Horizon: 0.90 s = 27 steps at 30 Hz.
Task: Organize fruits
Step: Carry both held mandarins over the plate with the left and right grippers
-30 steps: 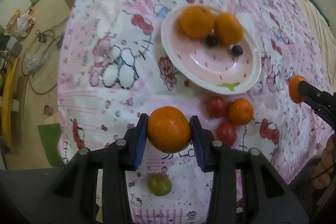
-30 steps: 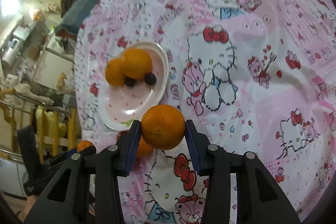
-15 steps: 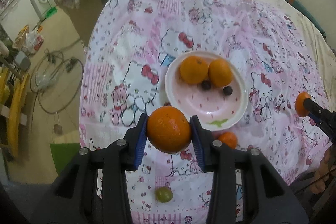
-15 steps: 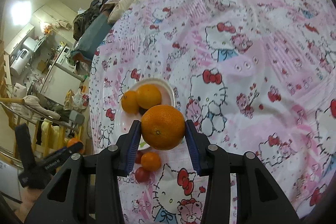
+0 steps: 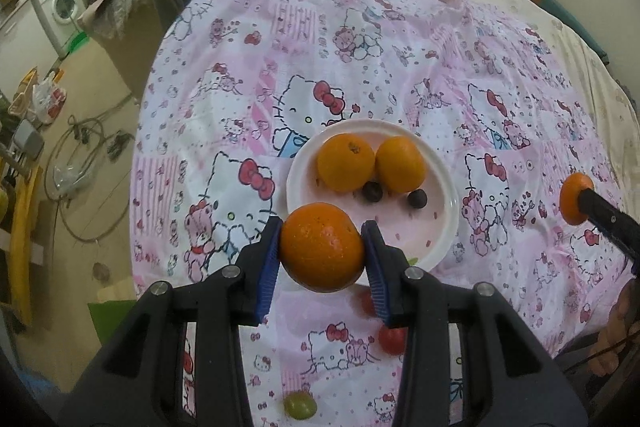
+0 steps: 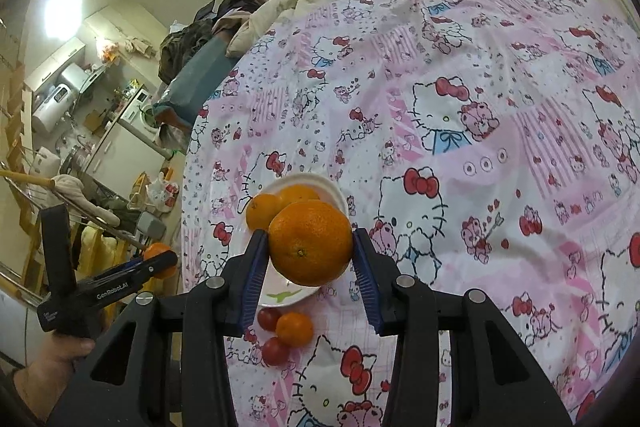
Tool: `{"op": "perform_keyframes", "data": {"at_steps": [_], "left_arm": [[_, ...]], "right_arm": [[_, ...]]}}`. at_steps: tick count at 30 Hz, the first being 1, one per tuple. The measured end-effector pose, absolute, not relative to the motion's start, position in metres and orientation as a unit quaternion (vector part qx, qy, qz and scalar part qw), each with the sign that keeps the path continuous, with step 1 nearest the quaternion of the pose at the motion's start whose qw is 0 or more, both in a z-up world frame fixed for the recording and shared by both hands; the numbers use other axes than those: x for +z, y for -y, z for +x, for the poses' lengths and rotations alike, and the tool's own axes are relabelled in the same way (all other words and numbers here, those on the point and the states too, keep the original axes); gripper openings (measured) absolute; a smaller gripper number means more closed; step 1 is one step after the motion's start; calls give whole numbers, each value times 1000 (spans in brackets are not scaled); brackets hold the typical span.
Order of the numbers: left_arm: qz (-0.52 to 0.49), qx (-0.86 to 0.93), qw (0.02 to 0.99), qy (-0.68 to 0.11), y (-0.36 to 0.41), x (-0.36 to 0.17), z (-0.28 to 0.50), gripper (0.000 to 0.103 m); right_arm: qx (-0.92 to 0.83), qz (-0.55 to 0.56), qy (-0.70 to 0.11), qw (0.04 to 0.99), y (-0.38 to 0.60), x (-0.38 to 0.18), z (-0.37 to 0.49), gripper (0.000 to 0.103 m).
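Observation:
My left gripper (image 5: 322, 251) is shut on an orange (image 5: 322, 245) and holds it high above the bed, near the front rim of a white plate (image 5: 448, 223). The plate holds two oranges (image 5: 346, 163) and two dark berries (image 5: 372, 191). My right gripper (image 6: 310, 255) is shut on another orange (image 6: 310, 243), also high above the plate (image 6: 340, 197). Two red tomatoes (image 6: 275, 351) and a small orange (image 6: 294, 329) lie on the sheet before the plate. A green grape (image 5: 300, 406) lies near the bed's front edge.
The fruit lies on a pink Hello Kitty sheet (image 5: 400, 47) on a bed. The bed's left edge drops to the floor, with cables (image 5: 80, 155) and a washing machine (image 5: 60, 11) there. Each gripper shows in the other's view (image 5: 592, 211) (image 6: 132, 275).
Both grippers have risen well above the bed with their oranges, so the plate and loose fruit look smaller and farther. The fruit on the sheet has not moved.

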<state>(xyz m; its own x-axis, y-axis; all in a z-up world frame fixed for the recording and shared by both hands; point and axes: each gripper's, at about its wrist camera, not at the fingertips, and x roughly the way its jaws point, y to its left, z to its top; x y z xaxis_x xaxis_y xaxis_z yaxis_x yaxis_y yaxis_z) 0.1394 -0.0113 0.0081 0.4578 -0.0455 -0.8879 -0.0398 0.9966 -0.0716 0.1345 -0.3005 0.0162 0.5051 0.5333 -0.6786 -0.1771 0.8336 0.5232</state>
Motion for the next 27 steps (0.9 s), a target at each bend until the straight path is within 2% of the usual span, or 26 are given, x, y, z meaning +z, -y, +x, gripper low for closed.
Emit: {"op": "perform_keyframes", "data": {"at_steps": [15, 27], "left_arm": [[-32, -18, 845, -534, 10, -25, 182, 35], [-52, -41, 829, -555, 11, -49, 196, 35]], "right_arm": [[223, 157, -484, 831, 263, -11, 179, 44], [221, 157, -531, 803, 251, -57, 213, 44]]}}
